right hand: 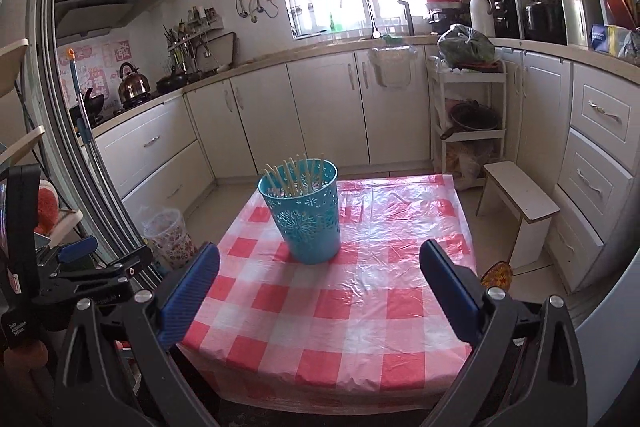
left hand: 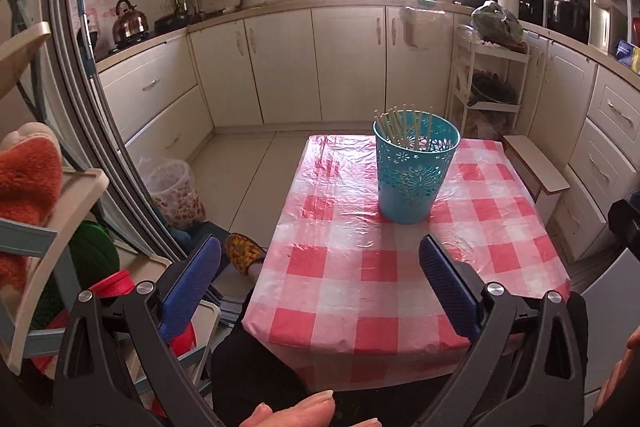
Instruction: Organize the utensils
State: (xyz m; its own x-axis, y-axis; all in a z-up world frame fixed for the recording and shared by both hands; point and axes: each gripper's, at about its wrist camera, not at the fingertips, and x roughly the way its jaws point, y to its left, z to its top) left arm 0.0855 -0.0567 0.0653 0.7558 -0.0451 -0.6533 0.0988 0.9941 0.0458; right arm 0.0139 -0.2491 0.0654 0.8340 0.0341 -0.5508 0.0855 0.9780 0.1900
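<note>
A teal perforated holder (left hand: 412, 175) (right hand: 306, 217) stands upright on the red-and-white checked table (left hand: 360, 291) (right hand: 340, 307). Several pale chopsticks (left hand: 404, 127) (right hand: 296, 177) stick up out of it. My left gripper (left hand: 320, 271) hangs open above the table's near edge, well short of the holder, with nothing between its blue pads. My right gripper (right hand: 320, 279) is also open and empty, held back above the near half of the table. In the right wrist view the left gripper (right hand: 80, 267) shows at the left edge.
A patterned waste bin (left hand: 176, 195) (right hand: 168, 235) stands on the floor left of the table. A small white stool (right hand: 520, 211) and a white tiered rack (right hand: 468, 119) stand to the right. Cabinets line the back and both sides. A cluttered shelf (left hand: 40, 227) is close on the left.
</note>
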